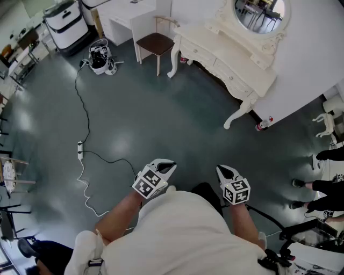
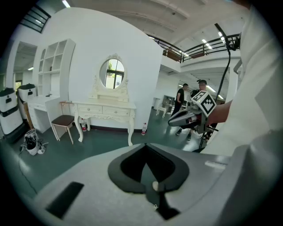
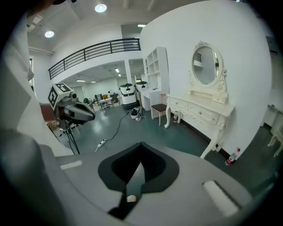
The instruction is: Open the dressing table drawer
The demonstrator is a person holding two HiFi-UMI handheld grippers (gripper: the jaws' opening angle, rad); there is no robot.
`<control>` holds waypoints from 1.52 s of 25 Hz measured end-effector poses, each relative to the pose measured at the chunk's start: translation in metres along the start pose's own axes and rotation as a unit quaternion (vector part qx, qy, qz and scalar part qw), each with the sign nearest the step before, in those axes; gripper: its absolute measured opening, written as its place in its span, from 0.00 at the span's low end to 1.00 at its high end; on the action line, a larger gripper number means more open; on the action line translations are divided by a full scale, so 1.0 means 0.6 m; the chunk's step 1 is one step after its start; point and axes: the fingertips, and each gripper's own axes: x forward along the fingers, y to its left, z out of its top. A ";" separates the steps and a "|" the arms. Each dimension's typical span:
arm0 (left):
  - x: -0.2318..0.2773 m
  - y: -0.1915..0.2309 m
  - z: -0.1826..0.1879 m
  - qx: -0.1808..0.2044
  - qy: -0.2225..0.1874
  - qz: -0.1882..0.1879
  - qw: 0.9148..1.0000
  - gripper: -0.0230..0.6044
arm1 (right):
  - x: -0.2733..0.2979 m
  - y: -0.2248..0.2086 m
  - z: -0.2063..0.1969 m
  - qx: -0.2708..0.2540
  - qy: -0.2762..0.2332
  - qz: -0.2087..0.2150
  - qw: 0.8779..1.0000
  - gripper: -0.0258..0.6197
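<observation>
The cream dressing table (image 1: 226, 64) with an oval mirror (image 1: 259, 15) stands against the white wall at the upper right of the head view, a few steps away. Its drawers (image 2: 102, 110) are closed, and their small knobs show on the front (image 3: 201, 113). My left gripper (image 1: 167, 167) and right gripper (image 1: 224, 172) are held side by side in front of my body, over the dark green floor. Both point toward the table, far short of it. Each pair of jaws meets at the tip with nothing between: left gripper (image 2: 145, 145), right gripper (image 3: 141, 145).
A brown-seated chair (image 1: 156, 44) stands left of the dressing table beside a white desk (image 1: 124, 19). A black cable with a power strip (image 1: 80, 149) runs across the floor on the left. A bottle (image 1: 263, 124) lies by the table's right leg. People stand at the right edge (image 1: 328, 182).
</observation>
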 end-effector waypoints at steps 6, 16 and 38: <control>-0.014 0.058 0.008 -0.046 -0.029 0.028 0.998 0.04 | 0.034 0.016 0.045 -0.021 0.000 0.024 0.999 0.04; 0.046 0.240 0.088 -0.058 0.011 0.053 0.997 0.04 | 0.245 -0.090 0.197 -0.016 0.002 0.077 0.997 0.04; 0.308 0.713 0.401 -0.033 0.008 0.018 0.999 0.04 | 0.630 -0.460 0.542 0.017 -0.037 0.026 0.999 0.10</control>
